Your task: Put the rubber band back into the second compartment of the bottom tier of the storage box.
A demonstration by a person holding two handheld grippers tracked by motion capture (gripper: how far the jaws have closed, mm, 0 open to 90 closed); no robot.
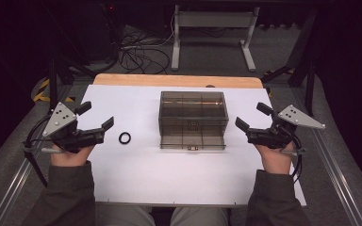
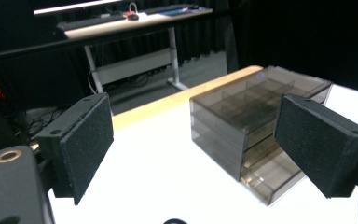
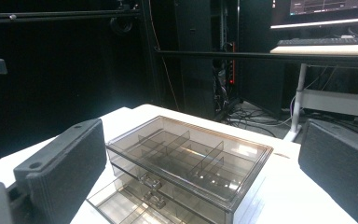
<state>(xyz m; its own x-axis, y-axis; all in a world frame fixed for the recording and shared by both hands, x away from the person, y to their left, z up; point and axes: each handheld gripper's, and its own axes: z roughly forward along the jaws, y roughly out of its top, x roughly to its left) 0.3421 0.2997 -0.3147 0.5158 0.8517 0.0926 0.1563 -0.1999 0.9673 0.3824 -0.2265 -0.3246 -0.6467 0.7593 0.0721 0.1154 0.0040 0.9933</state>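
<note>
Hovering at 9 o'clock, left gripper (image 1: 95, 115) jaws wide and empty, ring (image 1: 125, 138) flat on table (image 1: 169, 174) just beside it, box (image 1: 193, 120) centre with bottom drawer pulled slightly out, right gripper (image 1: 253, 116) at 3 o'clock, wide, empty.

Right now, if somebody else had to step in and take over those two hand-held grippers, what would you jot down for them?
Left hand-held gripper: open, empty, just left of the black ring.
Right hand-held gripper: open, empty, right of the drawer box.
Ring lies on the white table, apart from the box, untouched.
The box's bottom drawer is pulled out a little.
Done: drawer opened, it seems.
Left: probably pick up the ring and put it in the drawer.
</note>
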